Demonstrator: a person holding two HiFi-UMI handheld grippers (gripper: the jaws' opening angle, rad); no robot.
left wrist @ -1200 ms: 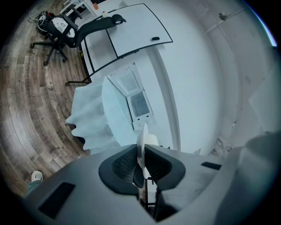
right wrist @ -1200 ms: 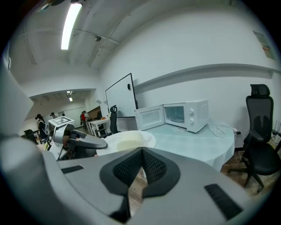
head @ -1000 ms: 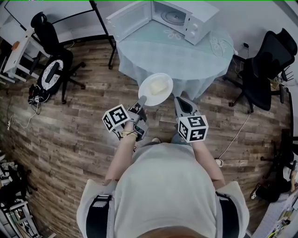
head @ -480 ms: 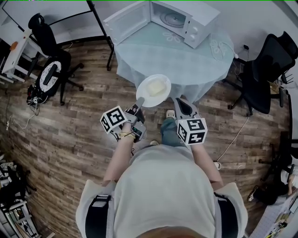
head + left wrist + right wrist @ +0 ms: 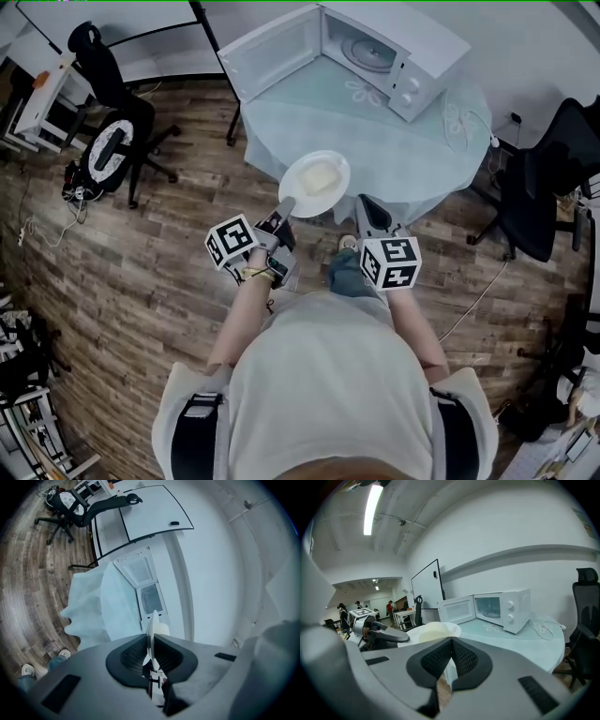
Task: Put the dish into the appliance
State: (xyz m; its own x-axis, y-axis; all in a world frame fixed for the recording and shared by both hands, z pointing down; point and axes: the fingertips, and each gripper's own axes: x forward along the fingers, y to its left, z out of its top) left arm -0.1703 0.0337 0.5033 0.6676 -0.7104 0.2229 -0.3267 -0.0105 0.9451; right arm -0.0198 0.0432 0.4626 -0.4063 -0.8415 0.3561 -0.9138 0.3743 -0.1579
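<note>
A white plate (image 5: pixel 315 183) carrying a pale yellow lump of food hangs level over the near edge of the round table (image 5: pixel 375 141). My left gripper (image 5: pixel 285 204) is shut on the plate's near rim; in the left gripper view the plate (image 5: pixel 152 629) shows edge-on between the pads. My right gripper (image 5: pixel 365 203) hovers just right of the plate, jaws shut on nothing. The white microwave (image 5: pixel 394 52) stands at the table's far side with its door (image 5: pixel 272 47) swung wide open. The right gripper view shows the microwave (image 5: pixel 502 607), the plate (image 5: pixel 433 632) and the left gripper (image 5: pixel 377 633).
A pale teal cloth covers the table and hangs over its edge. A white cable (image 5: pixel 459 120) lies right of the microwave. Black office chairs stand to the left (image 5: pixel 112 103) and right (image 5: pixel 553 187) on the wood floor. People stand far off (image 5: pixel 389 607).
The person has stepped toward the table; the plate, still held by the left gripper, has gone from over the floor to over the table's near edge. The right gripper came along beside it.
</note>
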